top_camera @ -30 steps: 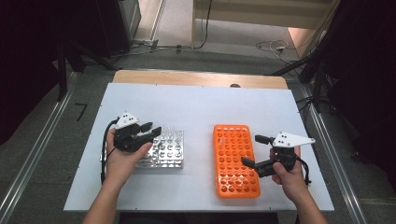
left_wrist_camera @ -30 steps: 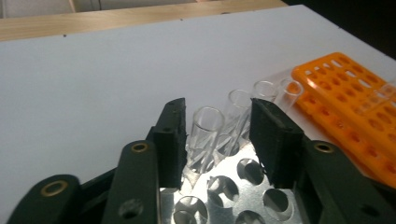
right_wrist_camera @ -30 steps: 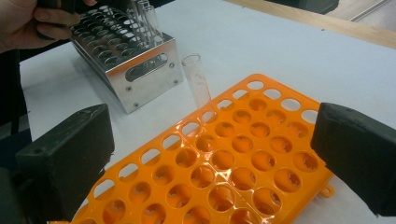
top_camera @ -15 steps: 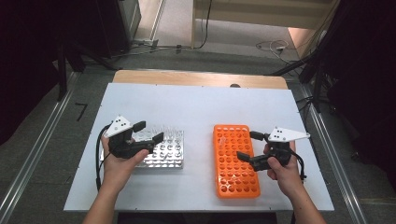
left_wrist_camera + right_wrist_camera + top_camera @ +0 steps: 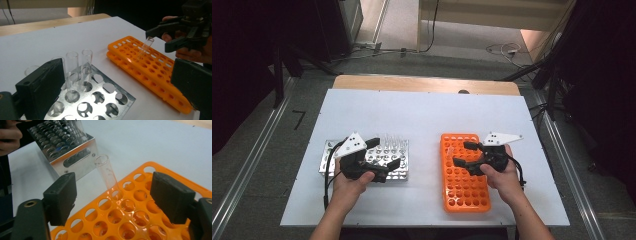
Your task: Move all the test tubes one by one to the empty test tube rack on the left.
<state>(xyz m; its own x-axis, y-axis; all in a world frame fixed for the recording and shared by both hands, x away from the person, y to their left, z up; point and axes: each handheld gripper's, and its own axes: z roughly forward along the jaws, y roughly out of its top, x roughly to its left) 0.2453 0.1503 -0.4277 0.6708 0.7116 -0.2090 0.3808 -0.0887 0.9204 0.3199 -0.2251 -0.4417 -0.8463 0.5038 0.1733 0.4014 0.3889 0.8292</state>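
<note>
White table (image 5: 422,115), two racks side by side and apart. Metal rack (image 5: 399,167) on the left side, perforated steel, with a few clear glass tubes (image 5: 86,61) standing upright in its far holes. Orange rack (image 5: 464,192) on the right side, plastic, many round holes; one glass test tube (image 5: 108,176) sits in a hole near its far left corner, leaning, open mouth up. Left gripper (image 5: 384,154): held above the metal rack, jaws have just been opening and stand wide, nothing between them; in the left gripper view the standing tubes lie just beyond the left jaw. Right gripper (image 5: 463,154): held over the far end of the orange rack, jaws have just been closing and now stand partly drawn in on either side of the leaning tube, pads (image 5: 62,195) apart from the glass, no contact visible. A hand (image 5: 504,180) carries each gripper from the near edge.
</note>
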